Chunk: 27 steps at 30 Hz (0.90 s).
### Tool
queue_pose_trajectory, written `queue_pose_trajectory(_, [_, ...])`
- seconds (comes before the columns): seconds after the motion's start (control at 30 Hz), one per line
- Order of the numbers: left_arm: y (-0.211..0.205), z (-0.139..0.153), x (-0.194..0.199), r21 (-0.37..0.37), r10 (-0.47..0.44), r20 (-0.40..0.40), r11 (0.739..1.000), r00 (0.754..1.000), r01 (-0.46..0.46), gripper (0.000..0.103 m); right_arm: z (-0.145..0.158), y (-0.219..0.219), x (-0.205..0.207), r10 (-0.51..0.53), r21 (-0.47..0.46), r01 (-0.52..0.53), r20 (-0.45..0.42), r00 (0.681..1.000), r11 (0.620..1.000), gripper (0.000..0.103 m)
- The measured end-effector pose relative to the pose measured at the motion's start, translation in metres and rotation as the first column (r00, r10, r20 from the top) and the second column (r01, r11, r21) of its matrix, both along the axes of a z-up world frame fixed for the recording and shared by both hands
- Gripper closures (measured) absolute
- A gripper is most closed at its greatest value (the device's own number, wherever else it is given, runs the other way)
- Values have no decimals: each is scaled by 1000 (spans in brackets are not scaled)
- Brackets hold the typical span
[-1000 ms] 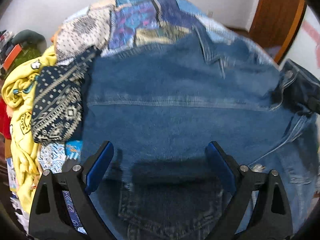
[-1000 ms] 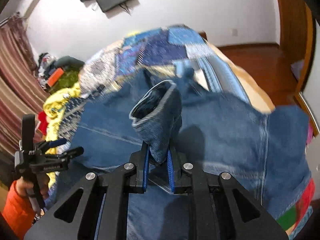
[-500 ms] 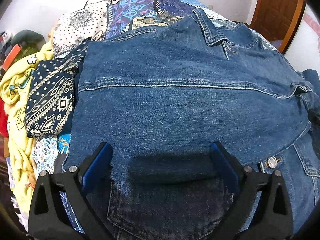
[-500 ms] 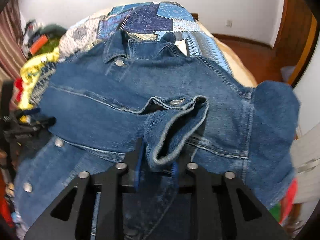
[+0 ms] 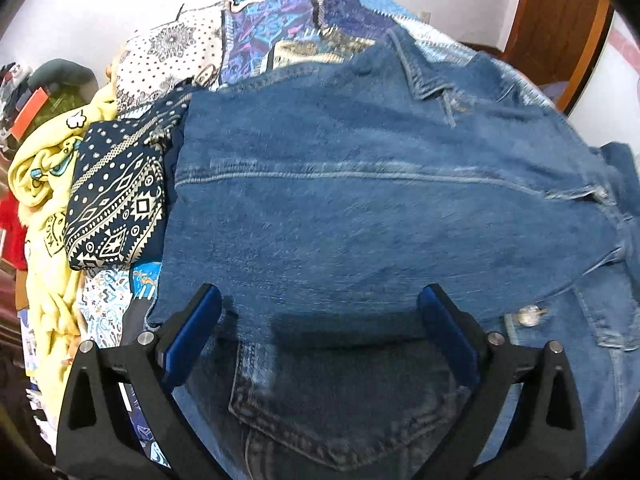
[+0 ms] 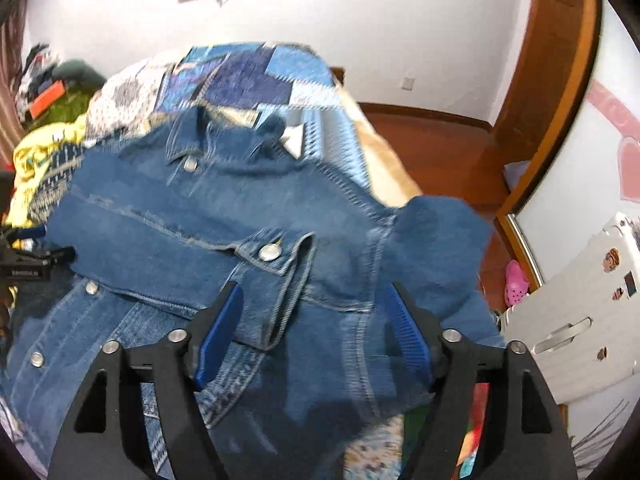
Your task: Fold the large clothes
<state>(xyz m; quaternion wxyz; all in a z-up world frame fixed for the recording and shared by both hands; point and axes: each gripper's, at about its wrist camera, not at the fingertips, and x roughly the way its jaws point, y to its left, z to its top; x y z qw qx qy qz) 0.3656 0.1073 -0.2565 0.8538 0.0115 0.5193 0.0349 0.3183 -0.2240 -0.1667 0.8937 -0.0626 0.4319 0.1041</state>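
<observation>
A blue denim jacket [image 5: 360, 200] lies spread on the patchwork bedspread [image 5: 288, 24], collar at the far side, one panel folded across it. My left gripper [image 5: 320, 316] is open and empty, just above the folded panel's near edge. In the right wrist view the jacket [image 6: 224, 216] shows its chest pocket flap and metal buttons. My right gripper [image 6: 316, 320] is open and empty over the cuff and seam. A darker pair of jeans [image 5: 340, 408] lies under the jacket's near edge.
A folded navy patterned cloth [image 5: 116, 200] and a yellow garment [image 5: 36, 176] lie to the left of the jacket. A white plastic chair [image 6: 576, 304] and a wooden door frame [image 6: 560, 80] stand beside the bed on the right.
My right gripper held the jacket's cuff, carried it down onto the jacket, and has now opened and let it go. My left gripper stayed open over the near edge.
</observation>
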Motion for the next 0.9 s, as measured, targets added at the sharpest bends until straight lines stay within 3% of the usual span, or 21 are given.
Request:
queue_pose_trajectory(0.1, [-8,17,-1,0,-17,40,1000,999,17,3,10,-19,-2,-50,39,49,22,998,998,19])
queue_pose_trajectory(0.17, [-19,32,1,1,-39,76,999,996,39,3,12,-36,-2,-96,69,94,16,995,993,18])
queue_pose_trajectory(0.37, [-60,59,7,-52,-111,148,991,983,120,3,-7,-86,-4,-195,169,211,-105,975,963,18])
queue_pose_trajectory(0.57, [-102,61,11,-59,-191,167,977,967,203,3,-44,-126,-7,-256,281,321,-246,935,904,18])
queue_pose_trajectory(0.77, [-121,55,9,13,-233,161,972,959,234,3,-78,-150,3,-276,353,399,-351,895,846,18])
queue_pose_trajectory(0.9, [-117,55,7,24,-223,157,975,962,222,3,-82,-159,10,-278,407,404,-335,900,819,16])
